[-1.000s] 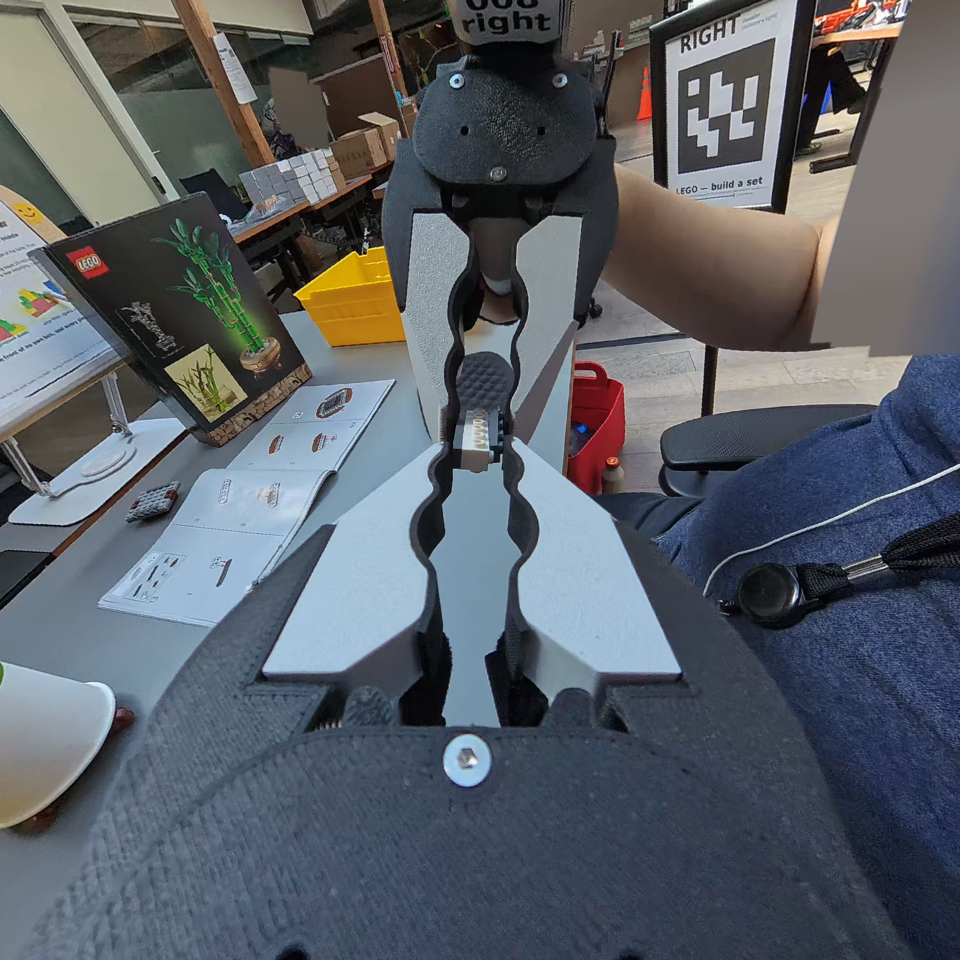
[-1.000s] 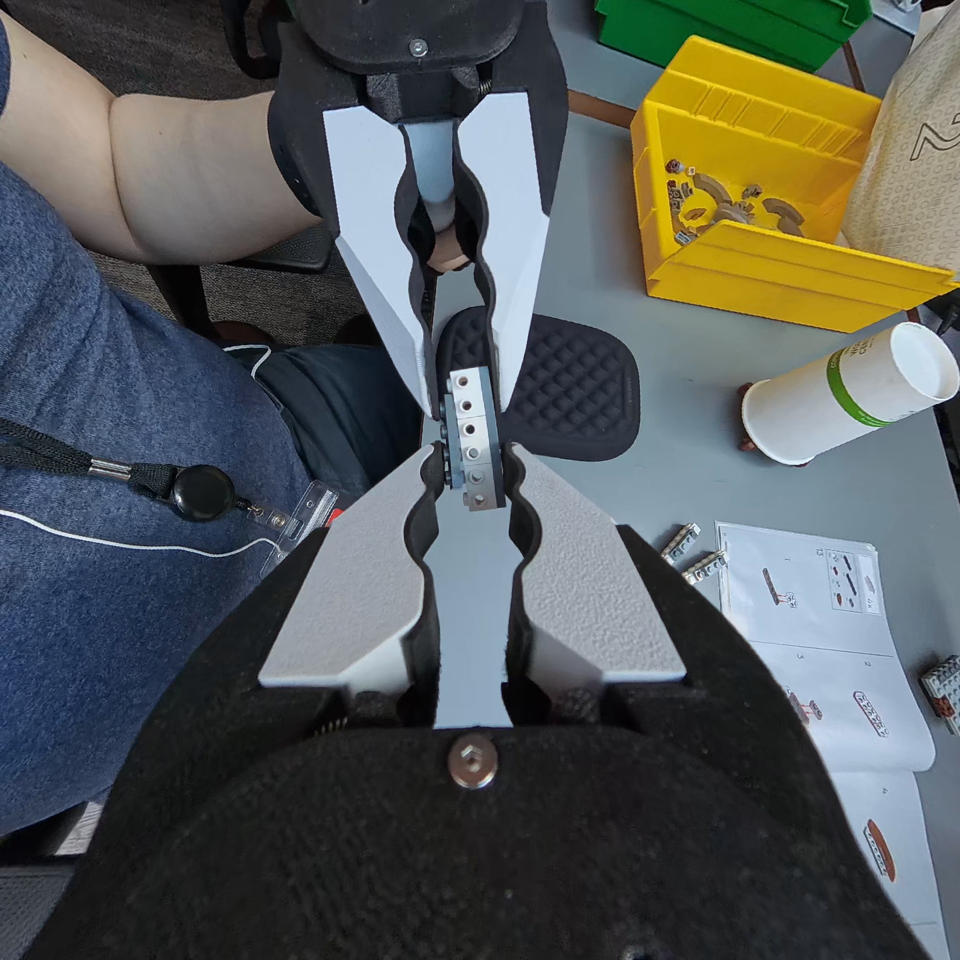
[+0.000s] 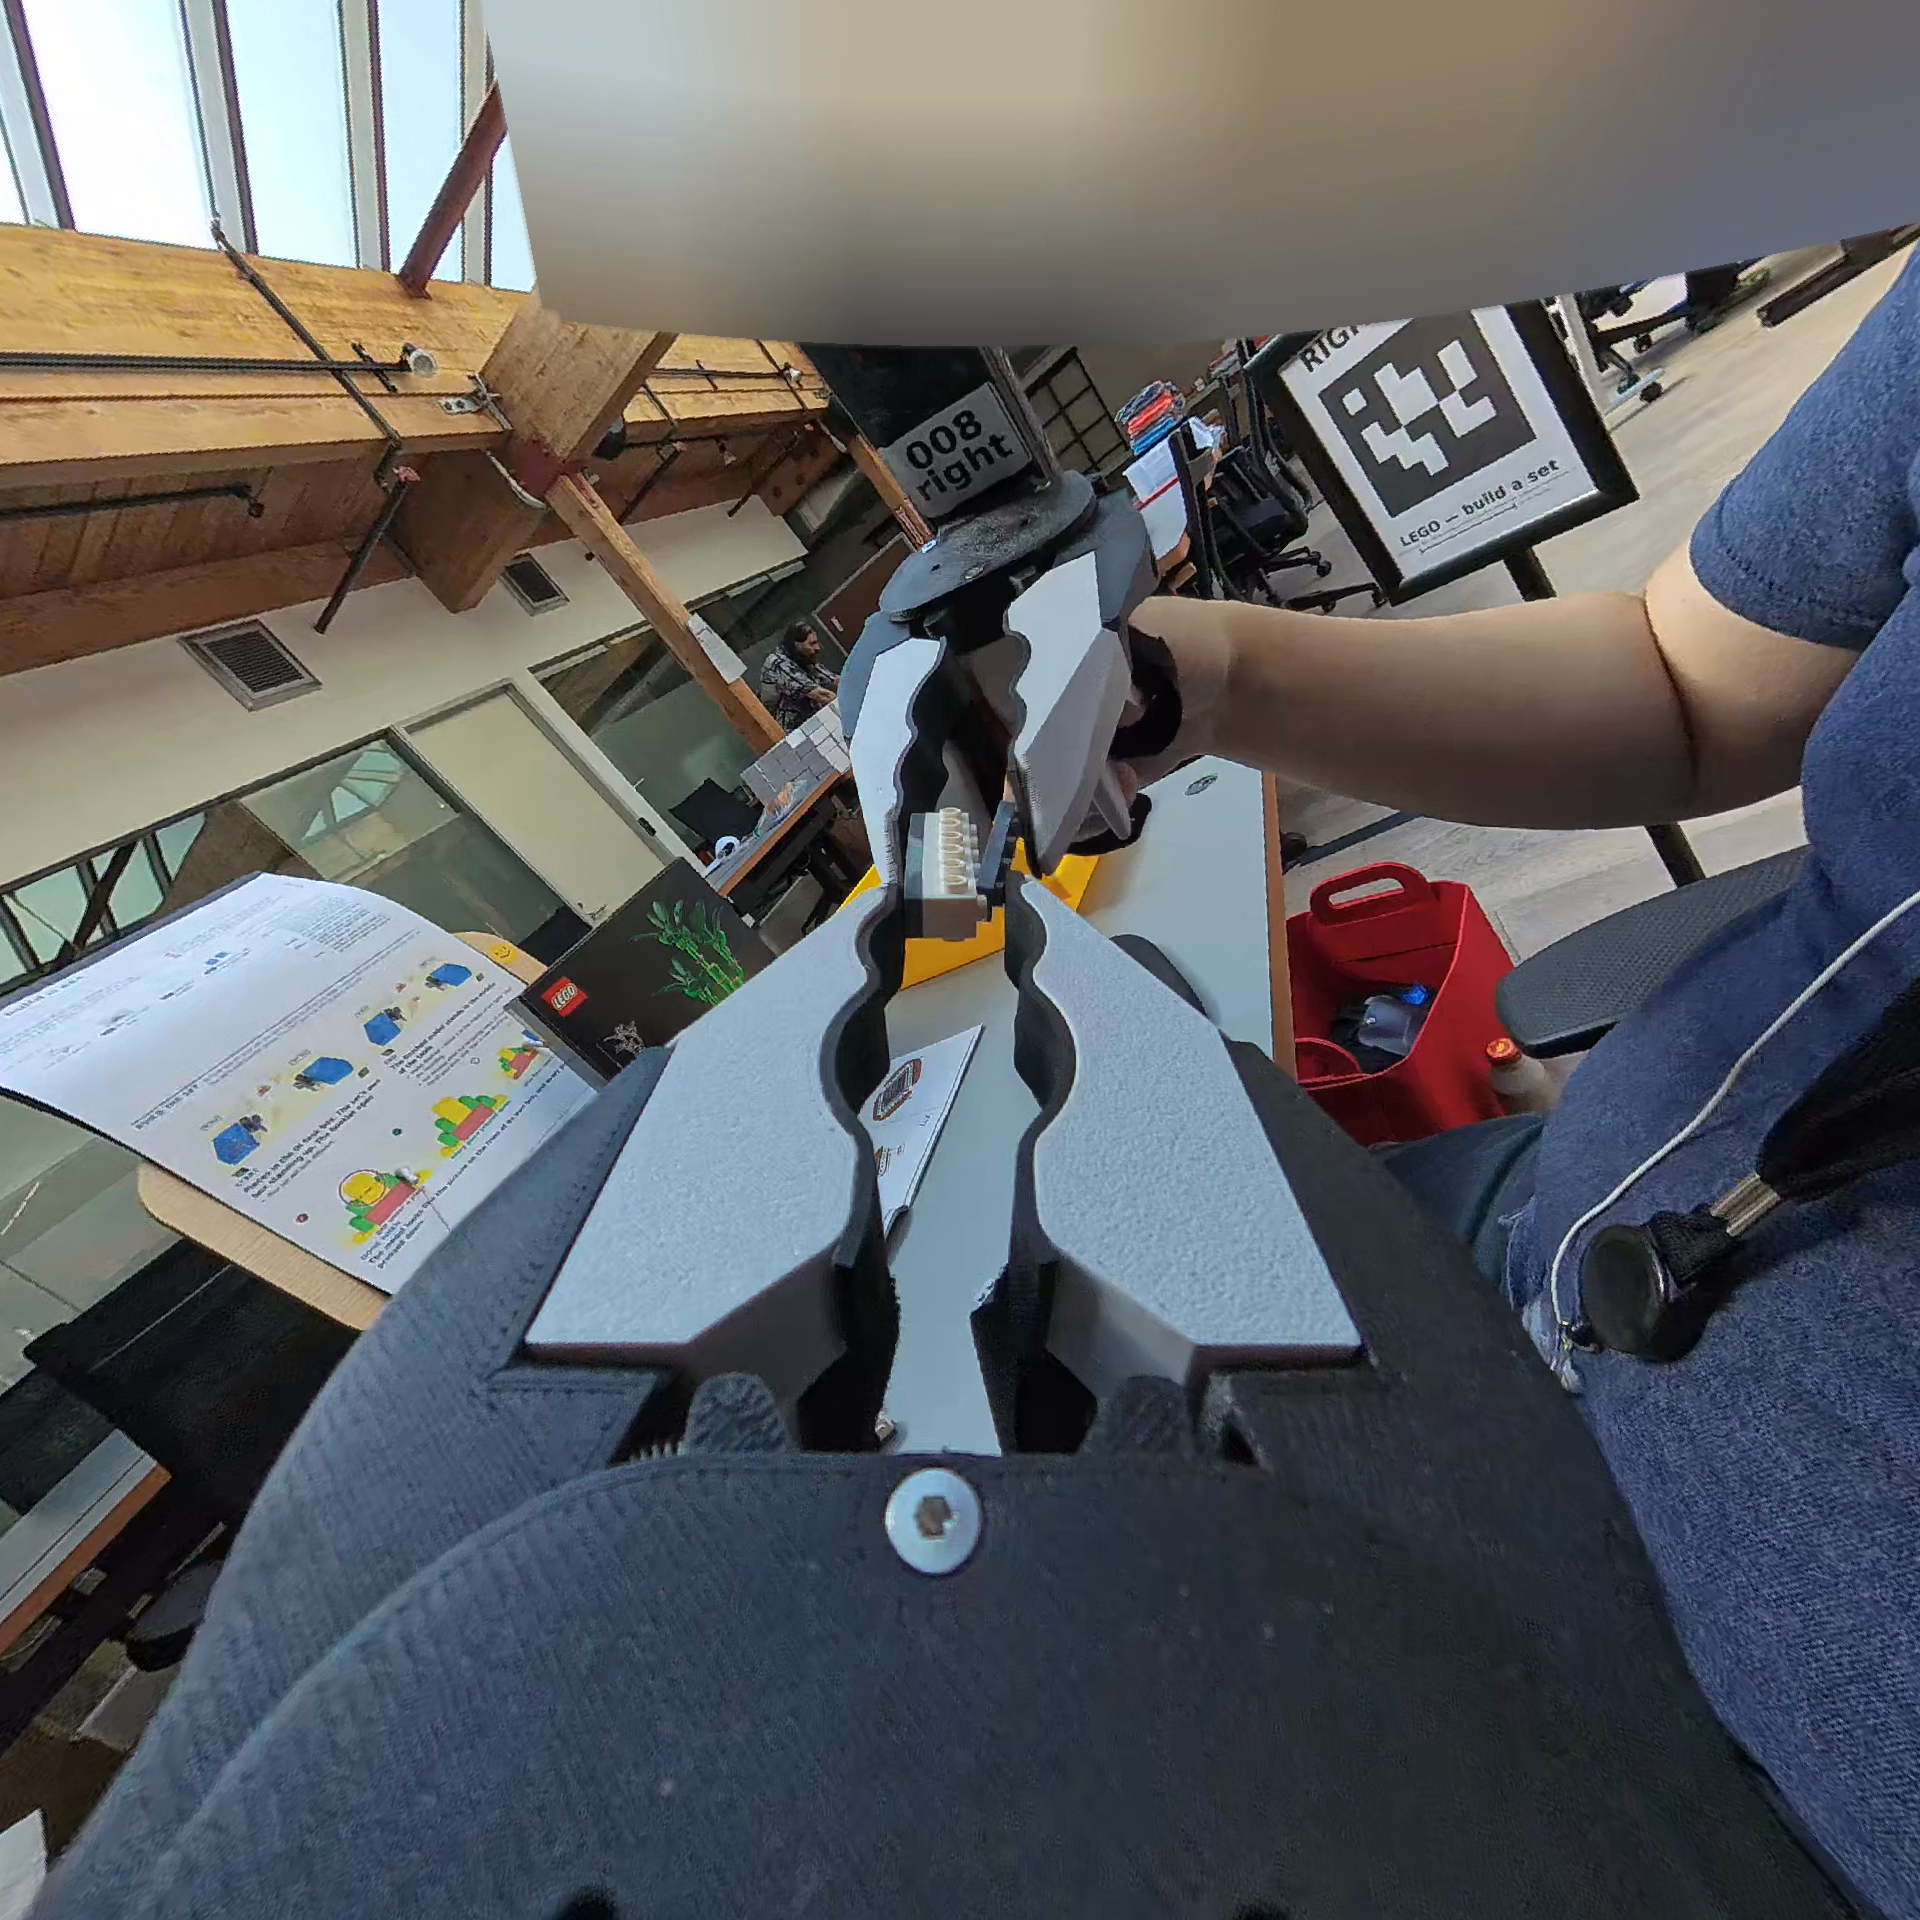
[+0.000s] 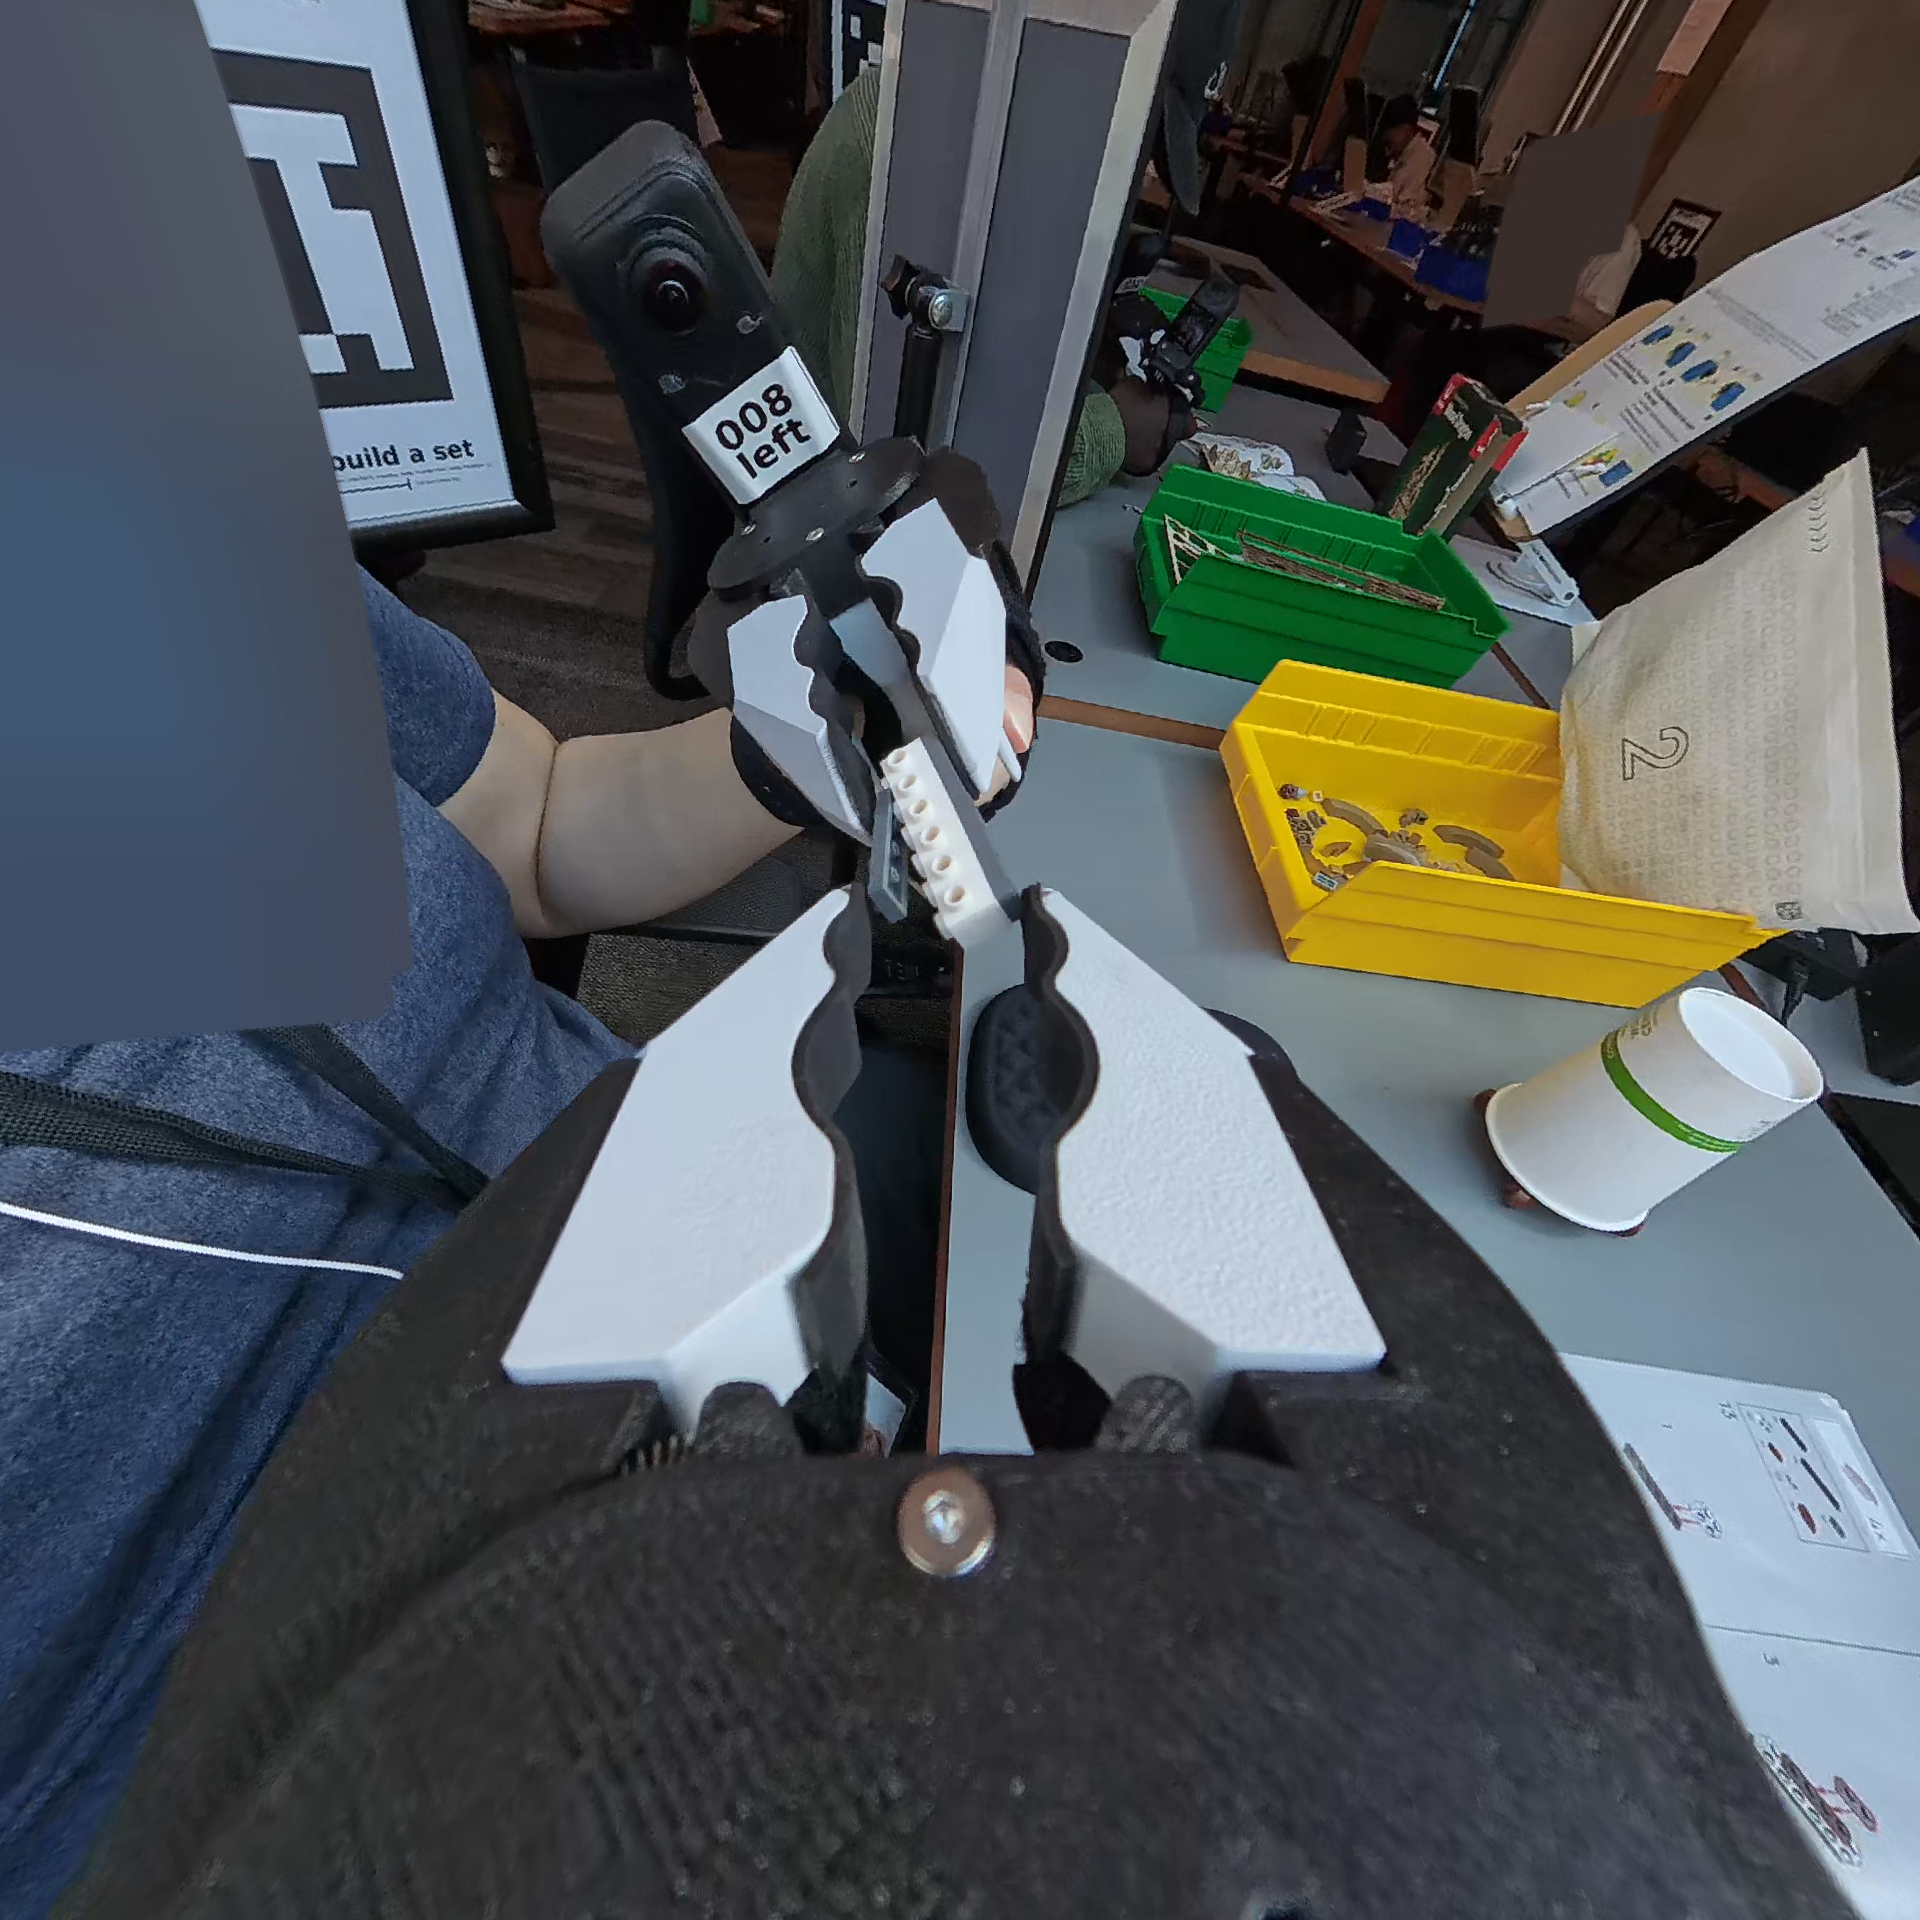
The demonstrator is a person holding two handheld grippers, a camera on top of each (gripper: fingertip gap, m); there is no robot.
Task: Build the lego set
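Note:
A long white studded brick (image 3: 948, 868) is held in the air between the two grippers, which face each other tip to tip. My left gripper (image 3: 951, 899) is shut on one end of it. In the right wrist view the brick (image 4: 935, 836) runs from the left gripper (image 4: 914, 800) down to my right gripper (image 4: 940, 906). A small dark grey plate (image 4: 889, 873) lies against the brick's side, and the right gripper is shut on it. The plate also shows in the left wrist view (image 3: 1001, 844), under the right gripper (image 3: 966, 836).
On the grey table (image 4: 1195, 821) are a yellow bin (image 4: 1507, 935) with brown parts, a green bin (image 4: 1299, 634), a tipped paper cup (image 4: 1652, 1112), a paper bag (image 4: 1745, 748), an open instruction booklet (image 4: 1766, 1507) and a black pad (image 4: 1029, 1060). A red bag (image 3: 1392, 997) stands by the chair. The tips of both grippers are at nearly the same place.
Both grippers have risen and tilted upward, away from the table. The white brick has turned with them and now shows its studs along its length.

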